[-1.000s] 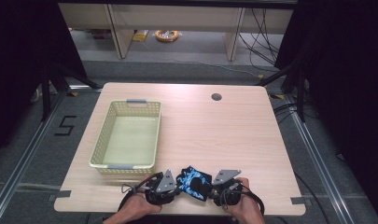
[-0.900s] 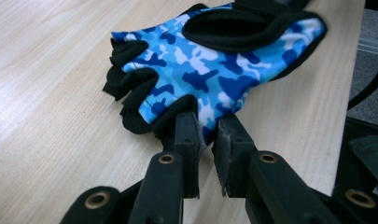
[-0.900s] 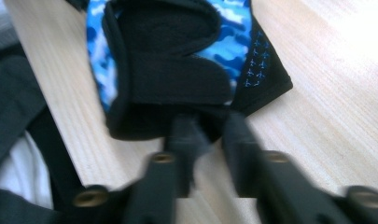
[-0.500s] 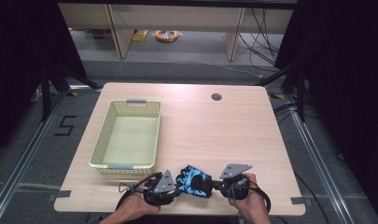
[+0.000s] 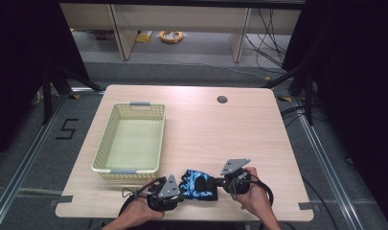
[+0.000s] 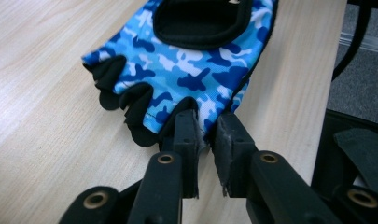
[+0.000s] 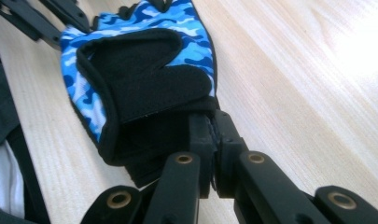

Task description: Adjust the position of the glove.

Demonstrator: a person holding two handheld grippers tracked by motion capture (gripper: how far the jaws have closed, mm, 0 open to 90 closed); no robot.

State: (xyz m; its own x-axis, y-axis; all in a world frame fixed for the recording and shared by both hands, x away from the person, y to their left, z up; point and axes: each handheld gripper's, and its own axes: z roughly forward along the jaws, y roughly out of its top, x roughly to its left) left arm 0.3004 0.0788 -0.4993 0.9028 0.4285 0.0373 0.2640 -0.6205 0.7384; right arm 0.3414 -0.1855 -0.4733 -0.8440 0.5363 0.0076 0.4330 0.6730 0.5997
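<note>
A blue camouflage fingerless glove (image 5: 197, 184) with black trim lies flat near the table's front edge, stretched between both grippers. My left gripper (image 5: 182, 189) is shut on the glove's finger end; in the left gripper view its jaws (image 6: 206, 126) pinch the blue fabric (image 6: 191, 60) beside the black finger openings. From the other side, my right gripper (image 5: 219, 183) is shut on the wrist end. In the right gripper view, the right gripper (image 7: 211, 122) clamps the black strap of the glove (image 7: 144, 70).
A pale green plastic basket (image 5: 127, 171) with nothing in it stands on the left half of the wooden table (image 5: 220, 139), just behind the left hand. A round cable hole (image 5: 222, 99) sits near the far edge. Cables trail from both grippers.
The right hand has shifted slightly away from the front edge, and the glove's wrist end has moved with it. The left hand has stayed in place.
</note>
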